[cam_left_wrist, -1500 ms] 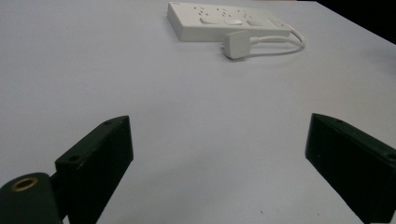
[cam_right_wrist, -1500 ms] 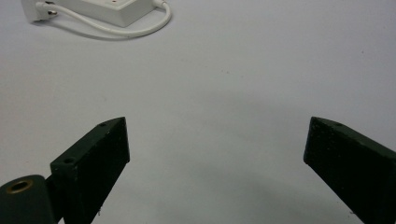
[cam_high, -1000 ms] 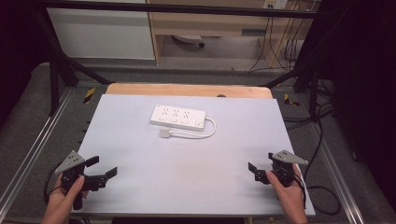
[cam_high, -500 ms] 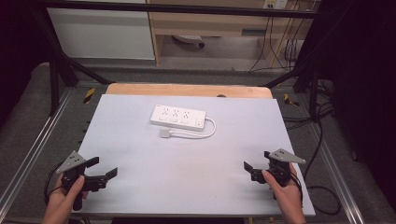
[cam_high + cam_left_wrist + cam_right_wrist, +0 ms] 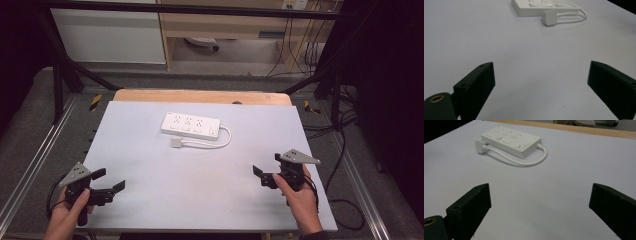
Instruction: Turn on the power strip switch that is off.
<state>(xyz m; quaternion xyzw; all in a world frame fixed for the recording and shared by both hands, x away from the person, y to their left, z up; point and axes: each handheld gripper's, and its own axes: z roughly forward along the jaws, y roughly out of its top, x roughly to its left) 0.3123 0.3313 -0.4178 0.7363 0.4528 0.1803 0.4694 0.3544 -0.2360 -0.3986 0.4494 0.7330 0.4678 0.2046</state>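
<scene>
Starting at the left, the left gripper (image 5: 107, 181) sat low at the near corner of the table (image 5: 150, 150), its jaws spread wide and holding nothing, with bare grey surface between them; ahead of it and off to its right, well apart, lay the white power strip (image 5: 190, 125), its short cord (image 5: 220, 143) looping round to the plug (image 5: 177, 143) that rested just beside the strip's near edge; the right gripper (image 5: 260, 175) hovered at the opposite near corner, jaws likewise wide and empty, with the strip ahead of it and to its left, also well apart. Judged from this, the work stood at its very opening, the approach not yet made and nothing touched; the next move seemingly called for one gripper to reach forward to the plug, closing on its flat sides, while the other came in to steady the strip's body so that it would not slide.
</scene>
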